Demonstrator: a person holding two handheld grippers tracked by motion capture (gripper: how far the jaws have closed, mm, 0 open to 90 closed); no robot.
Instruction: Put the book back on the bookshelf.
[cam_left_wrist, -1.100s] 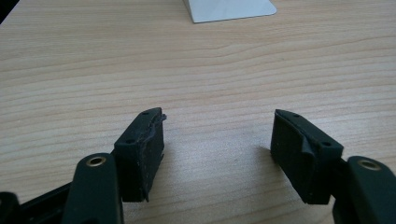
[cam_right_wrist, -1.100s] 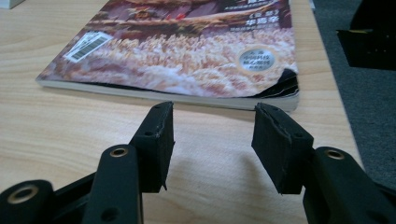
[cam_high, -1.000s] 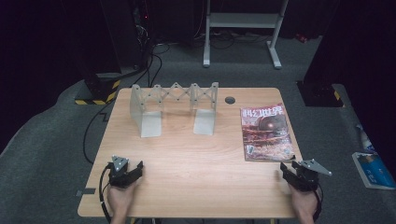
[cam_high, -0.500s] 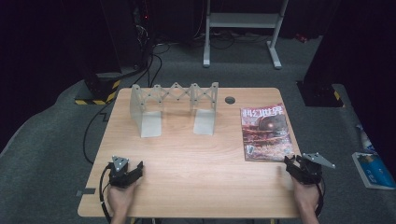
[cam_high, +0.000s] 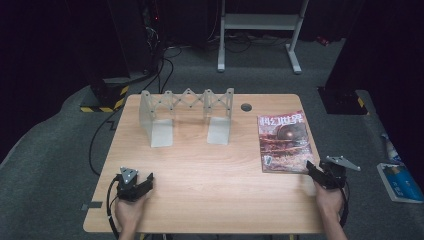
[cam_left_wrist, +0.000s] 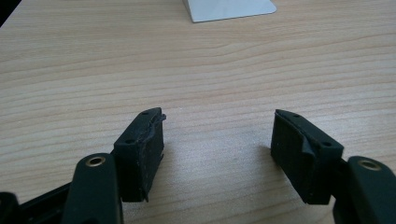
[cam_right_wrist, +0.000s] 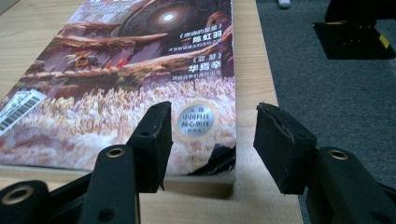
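Right gripper (cam_high: 316, 171) hovers with jaws spread wide and empty at the near right corner of the magazine (cam_high: 283, 142), which lies flat, long axis running away; left gripper (cam_high: 141, 181), also wide, sits well apart

Surface: light wooden table (cam_high: 200, 165) with rounded corners, standing on grey carpet.
Far edge: a round dark cable hole (cam_high: 245, 107) in the tabletop, right of the middle.
Far left and middle: a grey metal expanding bookend rack (cam_high: 186, 117), two upright plates joined by a zigzag lattice, its flat feet on the wood.
Right side: a magazine (cam_high: 284, 141) lying flat, cover up, with Chinese title lettering, a barcode at its near left corner, its right edge close to the table's right edge.
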